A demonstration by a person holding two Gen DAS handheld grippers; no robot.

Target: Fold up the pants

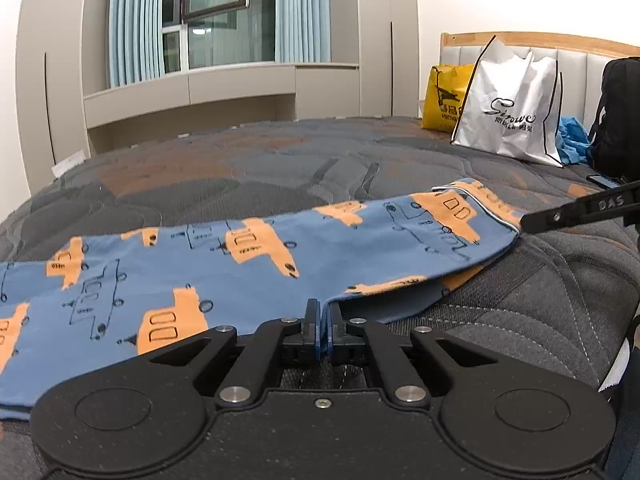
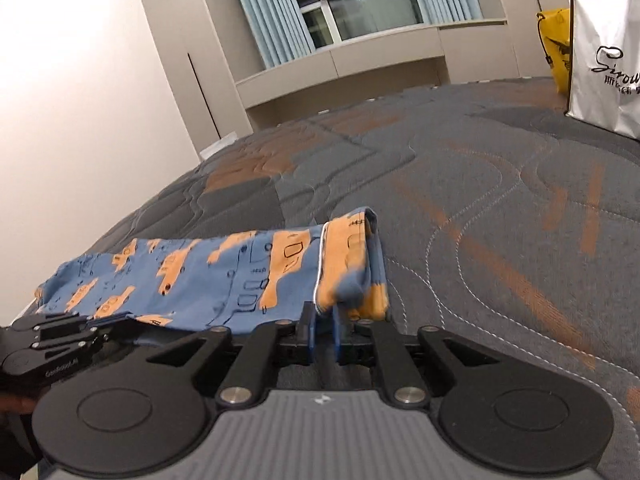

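A: Where are the pants (image 1: 248, 268) lying?

B: They are lying lengthwise on the bed (image 1: 280, 168), folded along the legs, blue with orange trucks.

A: And the left tool (image 1: 323, 322)?

B: It is clenching on the near fabric edge at the crotch.

A: The right tool (image 2: 323, 330)?

B: It is pinching the waistband end, its fingers a little apart around the cloth.

A: Anything beyond?

B: 2 bags are standing by the headboard (image 1: 520, 42): a white bag (image 1: 512, 108) and, behind it, a yellow bag (image 1: 444, 96).
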